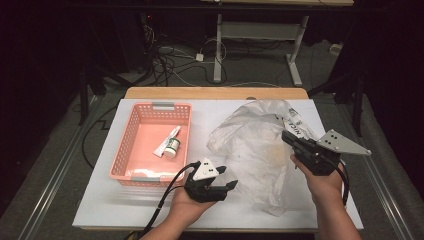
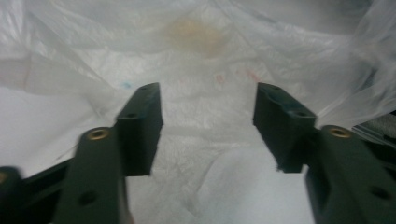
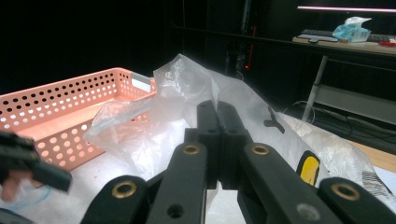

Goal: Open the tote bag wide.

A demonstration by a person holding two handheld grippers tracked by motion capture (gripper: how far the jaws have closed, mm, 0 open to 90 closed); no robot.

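Observation:
A crumpled clear plastic bag [image 1: 250, 145] lies on the right half of the white table [image 1: 120, 205]. My right gripper [image 1: 286, 135] is at the bag's right edge. In the right gripper view its jaws [image 3: 217, 105] are pressed together with a fold of the bag [image 3: 177, 102] pinched between them and lifted. My left gripper [image 1: 227, 177] is held near the front, pointing right at the bag's left side. Its jaws [image 2: 208, 93] stand open with nothing between them, and the bag [image 2: 196, 37] lies beyond.
A pink perforated basket [image 1: 131, 150] [image 3: 60, 102] stands on the table's left half, holding a white tube [image 1: 167, 140] and a small jar [image 1: 173, 148]. Behind the table's wooden far edge [image 1: 215, 93] are floor cables [image 1: 170, 60] and a desk's legs [image 1: 218, 50].

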